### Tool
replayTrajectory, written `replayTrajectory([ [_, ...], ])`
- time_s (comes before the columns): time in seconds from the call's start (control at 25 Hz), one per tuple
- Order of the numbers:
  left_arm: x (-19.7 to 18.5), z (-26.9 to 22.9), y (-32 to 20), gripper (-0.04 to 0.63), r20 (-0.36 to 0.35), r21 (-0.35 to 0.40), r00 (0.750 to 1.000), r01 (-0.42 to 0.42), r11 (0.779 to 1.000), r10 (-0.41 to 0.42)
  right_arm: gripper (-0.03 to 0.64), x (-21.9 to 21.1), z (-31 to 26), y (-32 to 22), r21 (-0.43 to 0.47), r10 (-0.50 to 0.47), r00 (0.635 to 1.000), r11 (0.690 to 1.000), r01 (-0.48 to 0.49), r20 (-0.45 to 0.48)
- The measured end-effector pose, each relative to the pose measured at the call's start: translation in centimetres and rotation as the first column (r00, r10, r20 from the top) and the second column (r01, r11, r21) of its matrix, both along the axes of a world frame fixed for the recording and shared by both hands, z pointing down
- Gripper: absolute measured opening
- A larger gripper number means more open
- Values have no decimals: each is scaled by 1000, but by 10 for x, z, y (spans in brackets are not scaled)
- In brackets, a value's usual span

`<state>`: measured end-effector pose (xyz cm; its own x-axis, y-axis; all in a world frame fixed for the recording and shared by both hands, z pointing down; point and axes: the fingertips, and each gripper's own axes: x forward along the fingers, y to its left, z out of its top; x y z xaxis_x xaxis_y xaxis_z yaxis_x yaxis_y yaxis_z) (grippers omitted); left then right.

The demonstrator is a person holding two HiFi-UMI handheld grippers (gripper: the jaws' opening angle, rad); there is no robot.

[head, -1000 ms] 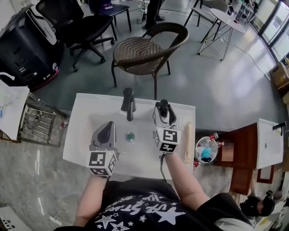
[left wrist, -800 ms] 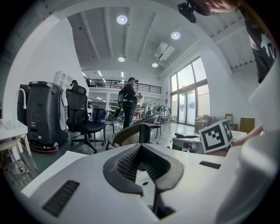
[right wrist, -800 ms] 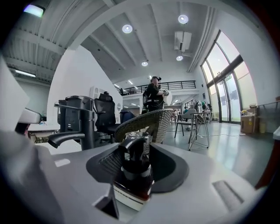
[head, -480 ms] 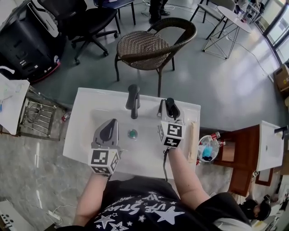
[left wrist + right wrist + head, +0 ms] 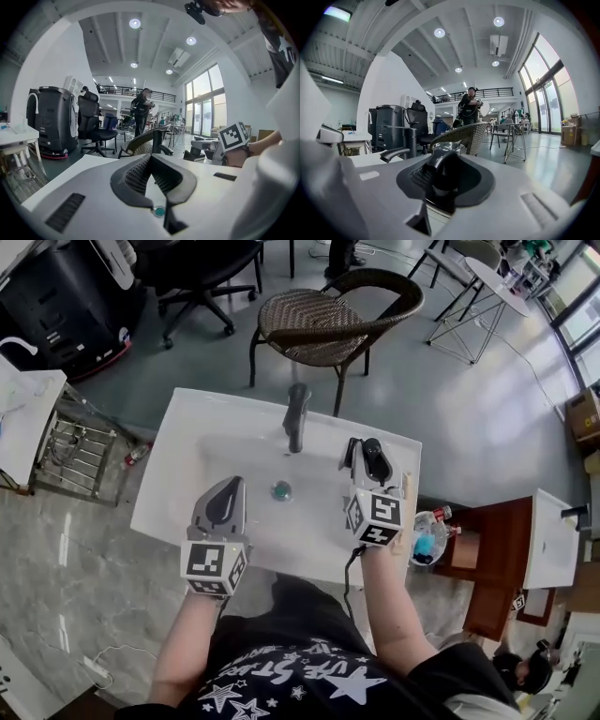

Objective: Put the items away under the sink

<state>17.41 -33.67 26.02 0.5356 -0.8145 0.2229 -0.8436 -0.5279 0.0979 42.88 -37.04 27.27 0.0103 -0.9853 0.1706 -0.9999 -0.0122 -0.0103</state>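
Left tool [image 5: 228, 493]: you are holding it low over the near left of the sink [image 5: 183, 442]. Its own view is showing the pads pressed together at the tips with nothing between them, and the green drain [image 5: 281, 490] peeking through the gap lower down.
Right tool [image 5: 372, 452]: its jaws have just been closing and are pinching a pump bottle [image 5: 444, 174] at the basin's right side.
Held bottle: only the right gripper view is showing it properly, a dark pump head over a paler body. In the head view the tool is covering nearly all of it, and its base is being cut off in both.
Under the sink: the basin is hiding that space from every view.
Faucet [image 5: 296, 416]: it is standing at the far middle of the basin, showing dark and small in both gripper views.
Bottles [image 5: 429, 540]: they are sitting in a tub just right of the sink, appearing only in the head view; their labels are too small to read.
Wicker chair [image 5: 323, 320]: it is standing just behind the sink.
Standing person [image 5: 469, 107]: appearing whole only in the gripper views, far back.
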Motion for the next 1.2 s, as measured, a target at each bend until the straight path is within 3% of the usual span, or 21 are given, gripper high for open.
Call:
replayTrajectory([
  [0.28,-62,-8,74,6,-38,13,999,25,1000,-24,92,-63,-36,72,40,-52,999,998,53,-8],
  [0.64,-170,6,185,6,-15,7,998,56,998,-56,92,-191,-46,188,55,-187,982,981,186,21],
  [0.88,-232,34,243,6,3,-21,996,84,996,-84,92,-270,-19,252,12,-299,952,954,299,61],
  [1.2,-290,91,286,6,38,-59,990,139,989,-137,92,-345,58,300,-74,-369,914,920,385,170],
])
